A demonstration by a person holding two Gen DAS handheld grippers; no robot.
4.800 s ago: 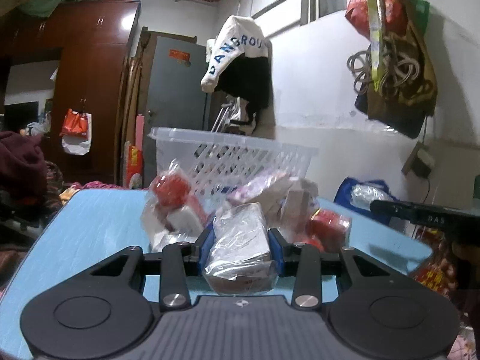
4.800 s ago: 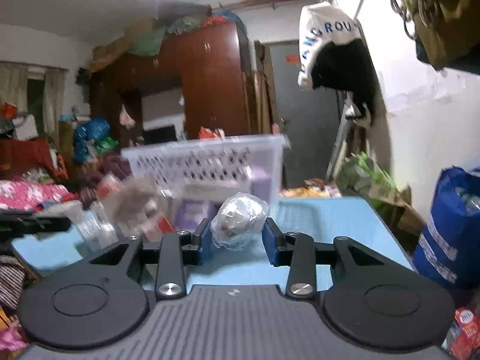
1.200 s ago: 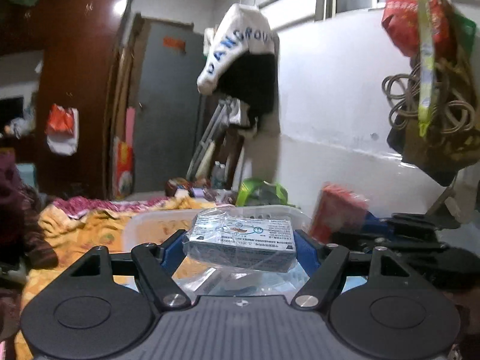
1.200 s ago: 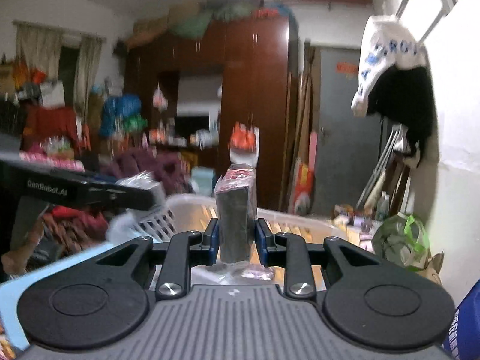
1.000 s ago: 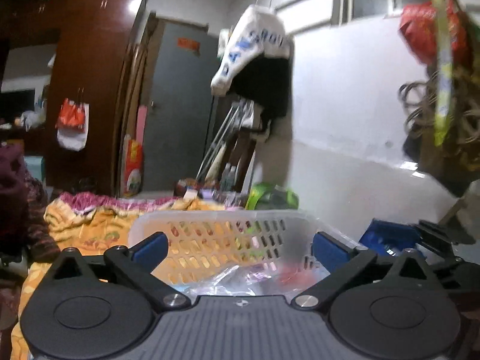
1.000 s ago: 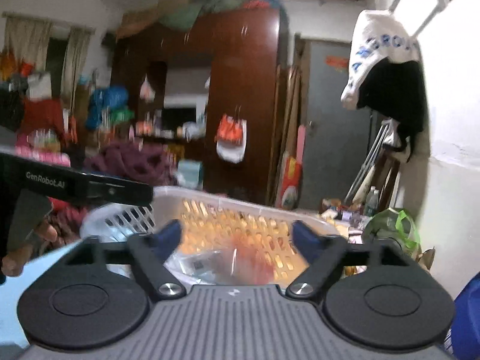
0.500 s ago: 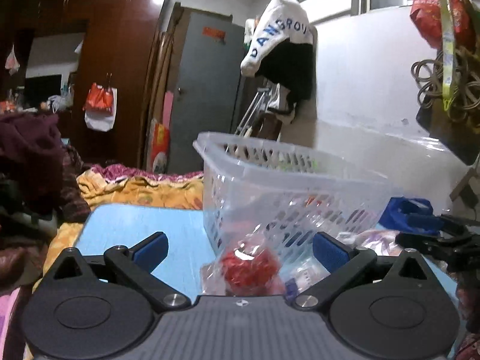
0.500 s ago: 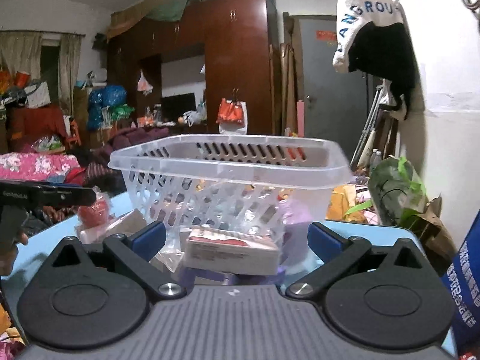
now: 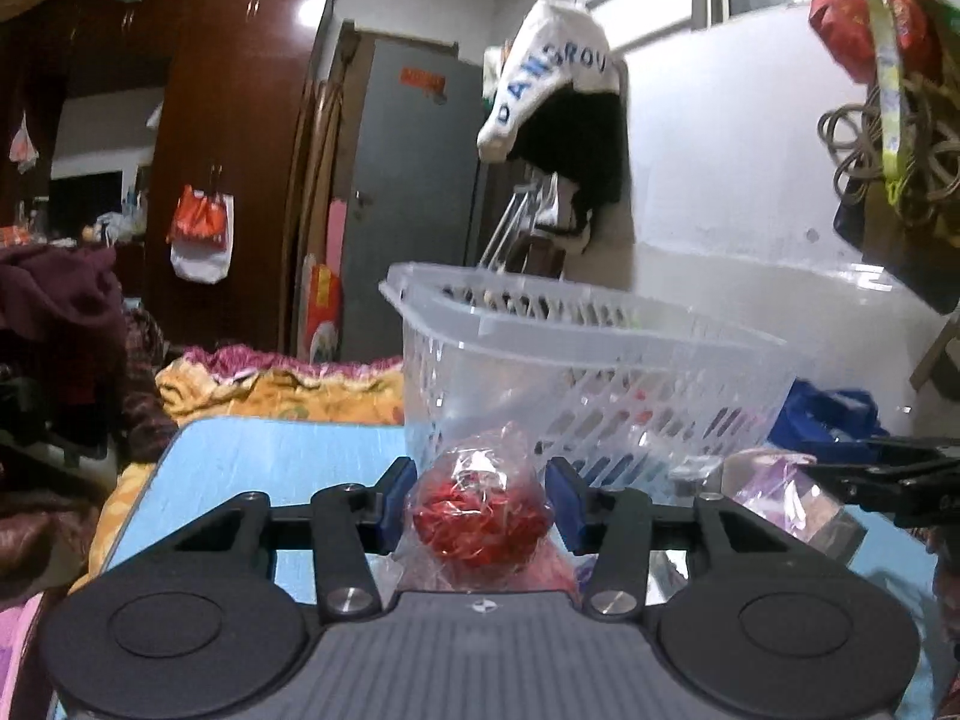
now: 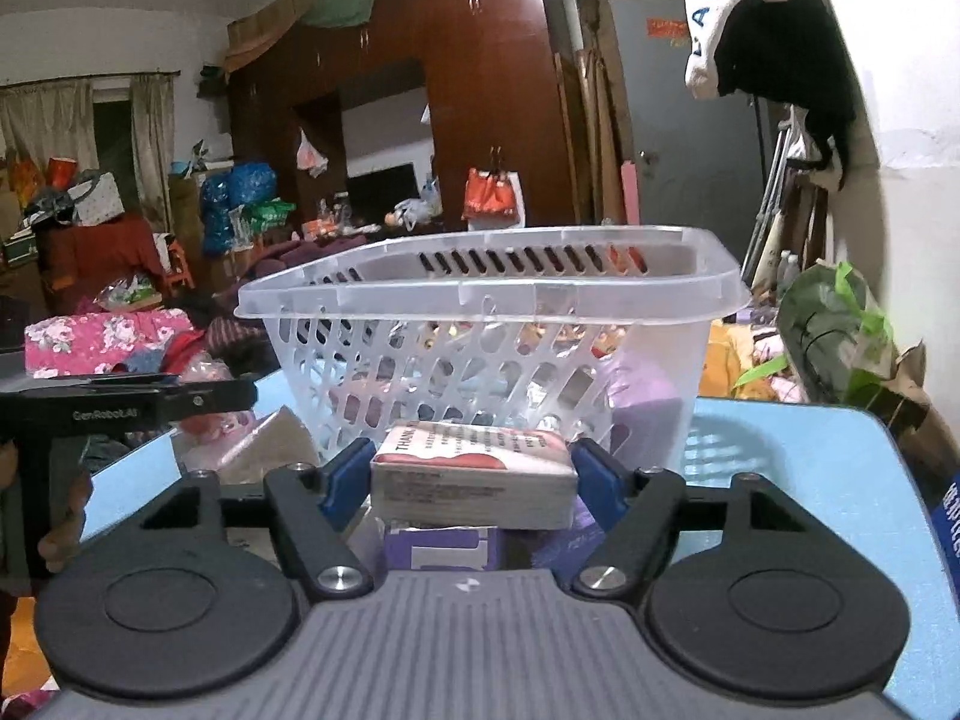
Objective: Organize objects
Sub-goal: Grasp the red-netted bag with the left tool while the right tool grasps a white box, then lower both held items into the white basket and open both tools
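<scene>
A clear plastic basket [image 9: 600, 354] stands on the blue table [image 9: 252, 450]; it also shows in the right wrist view [image 10: 492, 300]. My left gripper [image 9: 480, 498] is shut on a clear bag of red stuff [image 9: 480, 516] just in front of the basket. My right gripper [image 10: 471, 474] is shut on a flat white and red box [image 10: 474, 468], also in front of the basket, over a purple box [image 10: 444, 546].
A purple wrapped packet [image 9: 786, 498] lies on the table at the right. More wrapped packets [image 10: 264, 444] lie left of the basket. The other gripper [image 10: 132, 402] shows at the left. A blue bag [image 9: 828, 414] and a cluttered room lie beyond the table.
Both grippers dropped their earlier items in the basket, came down to the table in front of it, and have closed on new items: the red bag and the flat box.
</scene>
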